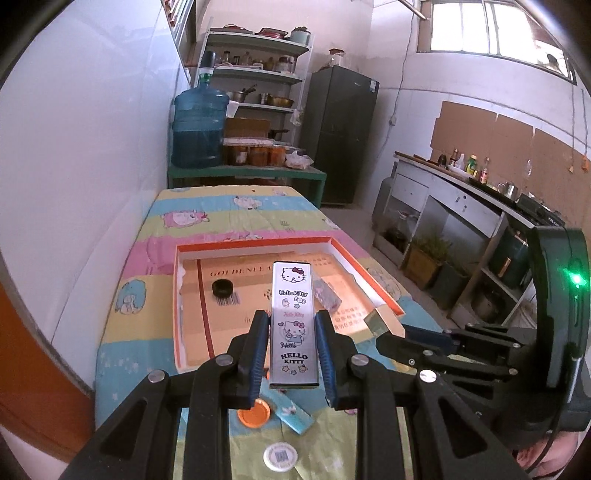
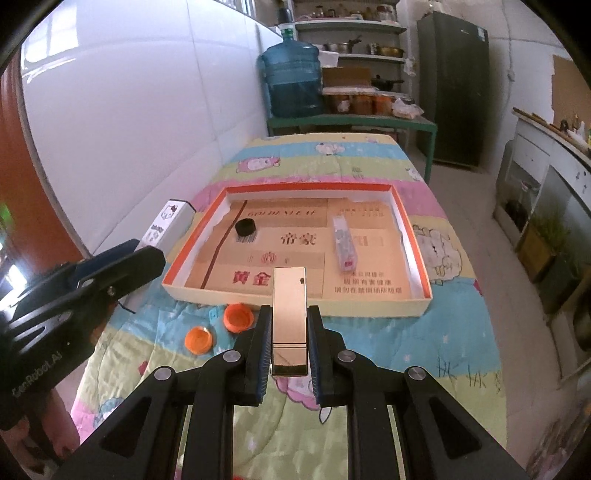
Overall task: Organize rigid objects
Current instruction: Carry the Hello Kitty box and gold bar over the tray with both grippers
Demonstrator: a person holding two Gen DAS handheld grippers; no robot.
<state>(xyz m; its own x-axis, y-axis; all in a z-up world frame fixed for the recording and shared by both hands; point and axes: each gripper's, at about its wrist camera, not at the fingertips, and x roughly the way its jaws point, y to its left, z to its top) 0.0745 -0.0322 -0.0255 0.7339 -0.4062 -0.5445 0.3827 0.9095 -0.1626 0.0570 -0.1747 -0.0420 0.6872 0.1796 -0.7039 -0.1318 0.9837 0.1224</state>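
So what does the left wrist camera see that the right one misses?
Only the left wrist view shows the Hello Kitty box's printed face, a white round tag and a bright window. Only the right wrist view shows the gold box's top and two orange caps. Both show the orange-rimmed tray, its black cap and the water jug.

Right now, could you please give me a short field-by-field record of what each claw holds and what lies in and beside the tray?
left claw: shut on the Hello Kitty box, held above the tray's near edge
right claw: shut on the gold box
tray: orange-rimmed, shallow, on the patterned quilt
inside tray: black cap on the left, clear packet on the right
outside tray: two orange caps on the quilt before its near edge
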